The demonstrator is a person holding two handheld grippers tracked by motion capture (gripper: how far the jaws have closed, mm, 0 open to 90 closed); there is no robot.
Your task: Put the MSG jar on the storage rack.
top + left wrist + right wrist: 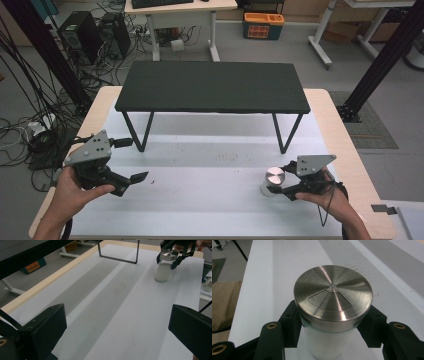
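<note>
A white jar with a brushed metal lid [274,177] stands upright on the white mat near the table's right front. My right gripper [278,180] is shut on it, one jaw on each side of the glass just under the lid. In the right gripper view the jar [333,292] sits between the two black fingers [287,325]. The left gripper view shows the jar [163,270] far off with that gripper around it. My left gripper [131,183] hovers low at the left front, open, with nothing between its jaws; its pads [50,322] stand wide apart.
A low black bench [212,86] on thin metal legs [117,258] stands across the back half of the table. A white mat [200,200] covers the wooden tabletop [345,150]. A broad stretch of mat lies between the two grippers.
</note>
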